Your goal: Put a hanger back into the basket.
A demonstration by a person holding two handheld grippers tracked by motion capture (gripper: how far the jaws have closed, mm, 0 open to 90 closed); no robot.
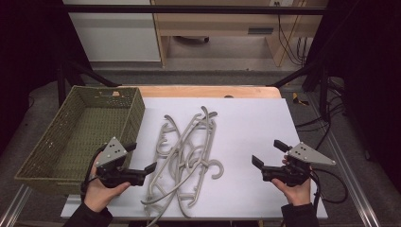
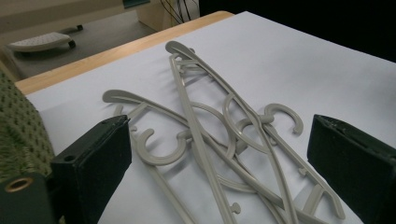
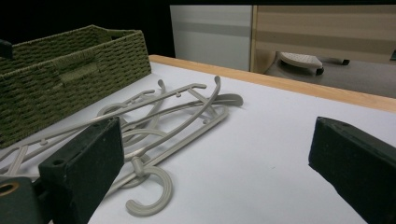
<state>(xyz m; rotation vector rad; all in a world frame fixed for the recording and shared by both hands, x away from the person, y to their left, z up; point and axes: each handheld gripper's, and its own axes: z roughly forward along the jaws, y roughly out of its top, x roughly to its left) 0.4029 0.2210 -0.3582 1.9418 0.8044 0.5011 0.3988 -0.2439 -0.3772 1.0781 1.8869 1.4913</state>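
While both hands hover low over the table, this is the layout:

Table: white rectangular sheet (image 1: 246, 123) laid over a wooden tabletop (image 1: 208, 91), whose edge shows along the far side.

Basket: olive-green woven rectangular basket (image 1: 80, 132) at the table's left end, its near corner just beside the person's left hand.

Hangers: tangled pile of pale grey plastic clothes hangers (image 1: 187, 156) lying flat on the sheet, just right of the basket and between the two grippers (several hooks overlap, so I cannot tell the count).

Left gripper: black two-jaw hand-held left gripper (image 1: 141, 161), jaws spread wide and empty, pointed at the pile's left side, near it but apart.

Right gripper: black two-jaw hand-held right gripper (image 1: 267, 153), jaws likewise apart, holding nothing, over bare sheet well right of the pile.
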